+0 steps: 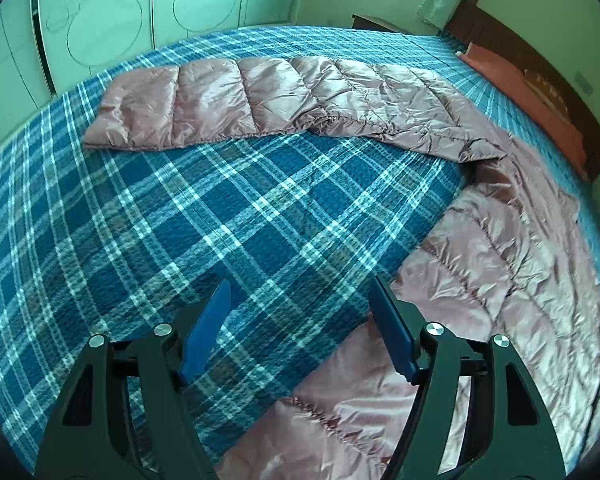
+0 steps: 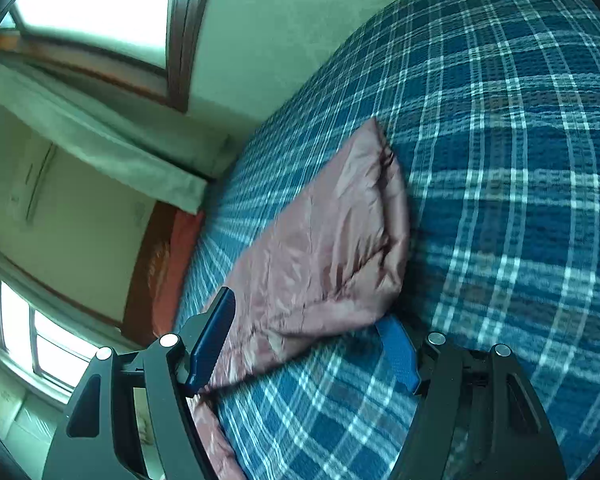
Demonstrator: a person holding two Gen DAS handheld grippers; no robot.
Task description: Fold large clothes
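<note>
Jacket [image 1: 500,264] cut off at frame edge; left jaws spread, empty; right jaws' grip on sleeve [image 2: 324,248] unclear.

Dusty-pink quilted down jacket [image 1: 500,264], shiny and wrinkled, spread flat on the blue plaid bed [image 1: 180,220]. One sleeve [image 1: 260,100] stretched straight out across the plaid, padded in stitched sections, cuff end farthest away. Other sleeve [image 2: 328,240] lying creased, its end folded and puffed up.
</note>
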